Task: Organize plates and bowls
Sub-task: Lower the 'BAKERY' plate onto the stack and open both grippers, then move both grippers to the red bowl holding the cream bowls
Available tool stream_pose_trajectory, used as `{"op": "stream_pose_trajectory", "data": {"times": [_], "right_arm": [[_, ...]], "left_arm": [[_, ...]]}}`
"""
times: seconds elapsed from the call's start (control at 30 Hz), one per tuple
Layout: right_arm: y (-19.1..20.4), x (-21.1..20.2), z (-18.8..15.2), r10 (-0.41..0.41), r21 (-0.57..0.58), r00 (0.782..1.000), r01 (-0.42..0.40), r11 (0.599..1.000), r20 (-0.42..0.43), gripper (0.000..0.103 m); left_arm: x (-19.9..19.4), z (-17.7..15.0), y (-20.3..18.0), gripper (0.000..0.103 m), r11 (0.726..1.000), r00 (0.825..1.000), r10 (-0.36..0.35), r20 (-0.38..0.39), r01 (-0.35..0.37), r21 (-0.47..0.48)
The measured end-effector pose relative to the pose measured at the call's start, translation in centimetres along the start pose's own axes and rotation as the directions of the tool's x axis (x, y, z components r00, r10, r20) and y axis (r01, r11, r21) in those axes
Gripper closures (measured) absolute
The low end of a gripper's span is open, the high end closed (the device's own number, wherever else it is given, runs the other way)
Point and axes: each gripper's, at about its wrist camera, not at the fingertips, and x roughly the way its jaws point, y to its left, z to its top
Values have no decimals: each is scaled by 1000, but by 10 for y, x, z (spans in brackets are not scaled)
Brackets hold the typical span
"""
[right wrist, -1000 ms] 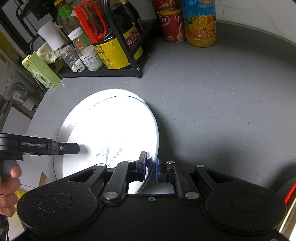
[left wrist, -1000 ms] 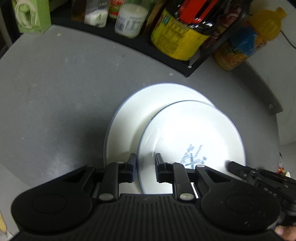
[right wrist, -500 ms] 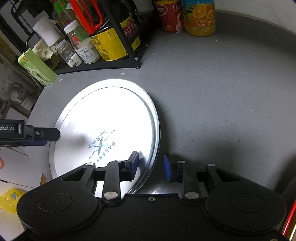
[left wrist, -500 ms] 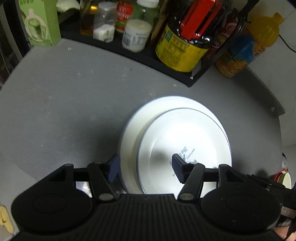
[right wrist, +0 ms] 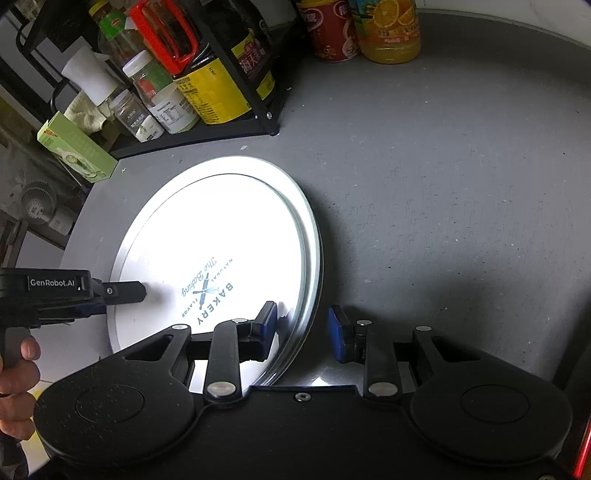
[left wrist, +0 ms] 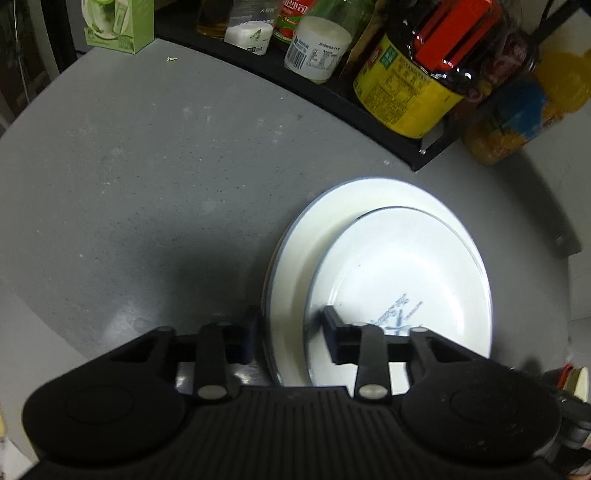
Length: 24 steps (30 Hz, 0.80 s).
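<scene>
Two white plates lie stacked on the grey counter. The smaller upper plate (left wrist: 399,280) (right wrist: 221,240), printed with a blue bakery logo, rests inside the larger lower plate (left wrist: 295,266) (right wrist: 310,236). My left gripper (left wrist: 290,339) stands open with the near left rims of both plates between its fingers, touching neither. My right gripper (right wrist: 303,328) is open too, its fingers either side of the stack's right rim. In the right wrist view the left gripper (right wrist: 122,291) reaches in over the plates from the left.
A black rack (right wrist: 207,136) (left wrist: 332,99) with sauce bottles and jars stands behind the plates. An orange juice bottle (right wrist: 388,29) (left wrist: 517,110) and a red can (right wrist: 328,33) stand at the back. A green box (right wrist: 77,151) (left wrist: 118,22) sits left. A hand (right wrist: 18,369) holds the left gripper.
Both grippers have opened and let go of the upper plate, which now lies flat on the larger plate. The left gripper has drawn back to the left.
</scene>
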Motion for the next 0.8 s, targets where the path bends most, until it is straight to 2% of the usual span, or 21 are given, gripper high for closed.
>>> {"op": "stream_pose_trajectory", "data": {"times": [0.17,0.37,0.47,0.53,0.6,0.67,0.7,0.77,0.8], "right_arm": [[3,4,2,8,2,1000,-8,1000,-3,74],[3,5,3,10,16,1000,-10,1000,-5,73],[8,1,1,-17,-25,1000,17,1000,8,69],[7,-6,3,-34,-11,999,34,999,13,57],[3,-16,5,-20,16,999,19,1000,39,55],[0,-27,7,-25,30,998,23,999,65,47],[-1,-33,7,-32,33,996,30,999,79,41],[-1,-46,8,-44,29,992,41,999,115,30],[-1,-51,7,-55,26,990,52,998,128,20]], "left_arm": [[-1,0,4,73,999,1000,-16,12,16,-32],[-3,0,5,75,1000,1000,-15,22,16,-25],[0,6,-1,71,1000,1000,7,-14,-7,-7],[-2,11,-3,69,1000,1000,23,-19,-22,19],[-9,14,-4,61,1000,1000,16,1,-16,27],[-15,17,-9,48,999,1000,2,2,-2,43],[-19,18,-12,44,998,1000,-7,9,7,56],[-28,17,-20,27,997,1000,-11,27,9,79],[-32,17,-24,24,996,999,-12,31,10,88]]}}
